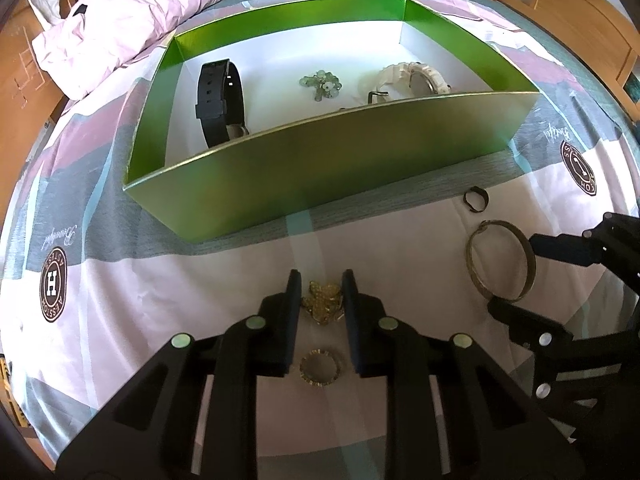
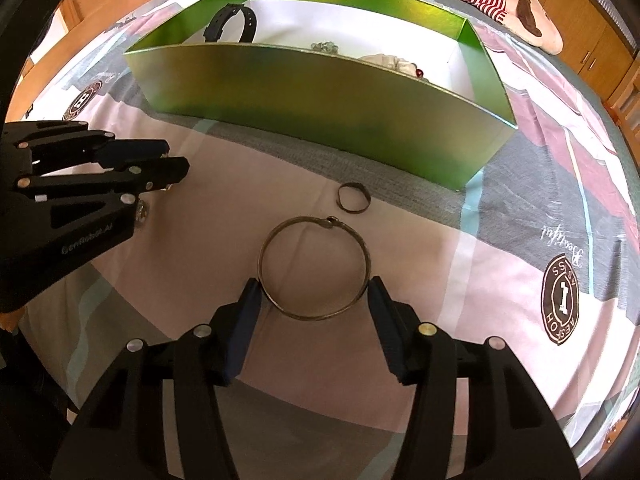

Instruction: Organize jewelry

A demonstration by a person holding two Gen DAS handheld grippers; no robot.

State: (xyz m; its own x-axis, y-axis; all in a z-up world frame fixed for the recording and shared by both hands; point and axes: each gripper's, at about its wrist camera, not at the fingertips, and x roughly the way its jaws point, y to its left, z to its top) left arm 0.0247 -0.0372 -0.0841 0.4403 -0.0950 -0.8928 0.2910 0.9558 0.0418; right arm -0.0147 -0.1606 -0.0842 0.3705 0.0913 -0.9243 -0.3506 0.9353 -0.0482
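Left gripper (image 1: 321,304): jaws drawn in close on either side of a gold brooch (image 1: 323,307), pads pressing its edges against the bedspread (image 1: 180,280).
Gold brooch: between the left fingertips, resting on the cloth in front of the green box (image 1: 320,168).
Gold ring (image 1: 319,368): flat on the bedspread, further back between the left fingers, not touched.
Right gripper (image 2: 314,298): jaws half spread, clamped across a brass bangle (image 2: 313,268), one pad against each outer side of the hoop.
Brass bangle: flat on the bedspread, near half between the right fingertips, clasp end pointing toward the box.
Dark ring (image 2: 353,197): just beyond the bangle, near the box's front wall, apart from both grippers.
Green box: holding a black watch (image 1: 218,100), a pale green bead cluster (image 1: 321,84) and a white watch (image 1: 412,80), side by side.
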